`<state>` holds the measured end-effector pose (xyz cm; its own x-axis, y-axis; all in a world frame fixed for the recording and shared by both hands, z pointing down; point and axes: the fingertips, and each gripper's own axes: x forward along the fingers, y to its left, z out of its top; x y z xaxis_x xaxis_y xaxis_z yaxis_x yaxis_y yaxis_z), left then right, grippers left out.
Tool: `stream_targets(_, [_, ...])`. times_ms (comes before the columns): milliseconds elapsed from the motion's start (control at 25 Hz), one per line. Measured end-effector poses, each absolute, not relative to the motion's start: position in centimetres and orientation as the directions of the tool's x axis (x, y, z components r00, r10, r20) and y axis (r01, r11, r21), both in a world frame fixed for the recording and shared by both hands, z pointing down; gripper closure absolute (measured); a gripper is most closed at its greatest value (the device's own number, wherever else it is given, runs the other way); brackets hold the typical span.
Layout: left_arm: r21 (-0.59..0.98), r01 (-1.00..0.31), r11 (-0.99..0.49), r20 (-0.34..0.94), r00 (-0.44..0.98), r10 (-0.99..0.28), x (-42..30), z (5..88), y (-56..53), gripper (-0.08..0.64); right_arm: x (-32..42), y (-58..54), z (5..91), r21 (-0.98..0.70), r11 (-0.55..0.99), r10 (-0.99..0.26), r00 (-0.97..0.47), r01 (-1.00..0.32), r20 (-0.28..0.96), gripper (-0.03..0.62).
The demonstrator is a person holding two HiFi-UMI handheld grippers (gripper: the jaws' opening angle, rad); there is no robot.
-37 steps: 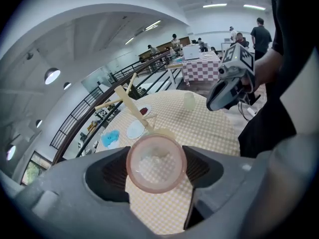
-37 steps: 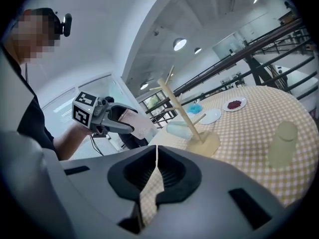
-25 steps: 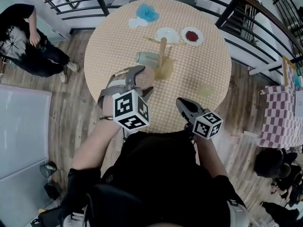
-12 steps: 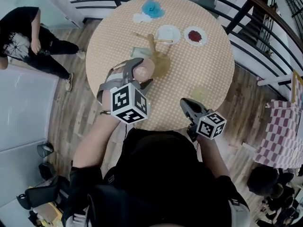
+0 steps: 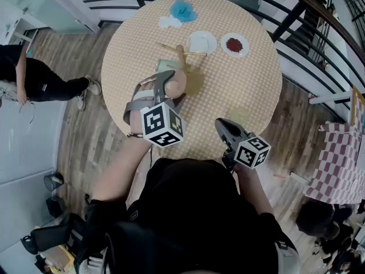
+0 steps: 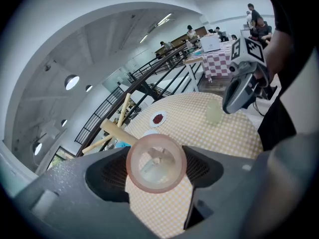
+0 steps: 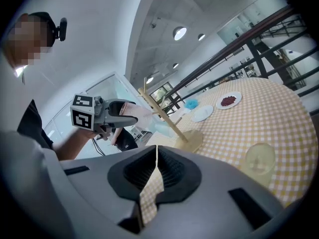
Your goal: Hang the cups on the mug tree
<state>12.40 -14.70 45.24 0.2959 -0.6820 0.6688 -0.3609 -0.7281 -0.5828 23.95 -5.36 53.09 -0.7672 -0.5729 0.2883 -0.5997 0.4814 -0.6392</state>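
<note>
My left gripper is shut on a pink translucent cup and holds it on its side, just left of the wooden mug tree. In the left gripper view the pink cup faces the camera between the pads, with the mug tree behind it. A pale blue-green cup lies by the tree's left side. A yellowish cup stands on the table near my right gripper, which is shut and empty. In the right gripper view, that cup is right of the shut jaws.
The round checked table carries a white plate, a plate of red bits, and a blue tuft with a white scrap at the far edge. Black railings ring the far side. A person stands left.
My left gripper with the pink cup has drawn closer to the mug tree's post. The right gripper stays put. The person at the left has moved further left.
</note>
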Motion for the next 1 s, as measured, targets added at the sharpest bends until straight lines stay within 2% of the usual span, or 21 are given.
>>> stream_targets(400, [-0.578,-0.348,-0.738,0.677,0.302,-0.672,13.2,47.5,-15.0,0.232,24.4,-5.6,53.5,-0.645,0.454,-0.594,-0.748,-0.615,0.295,0.574])
stream_targets(760, [-0.638,-0.264,-0.723,0.674,0.264,-0.690,13.6,48.8,-15.3,0.232,24.5,-5.2,53.4,-0.649,0.439,-0.605,-0.739,-0.621,0.297,0.574])
stream_targets(1000, [-0.633,-0.262,-0.728,0.676,0.271,-0.685,13.7,49.9,-15.4,0.236,25.0,-4.7,54.1,-0.650,0.417,-0.617,-0.723,-0.635,0.310,0.574])
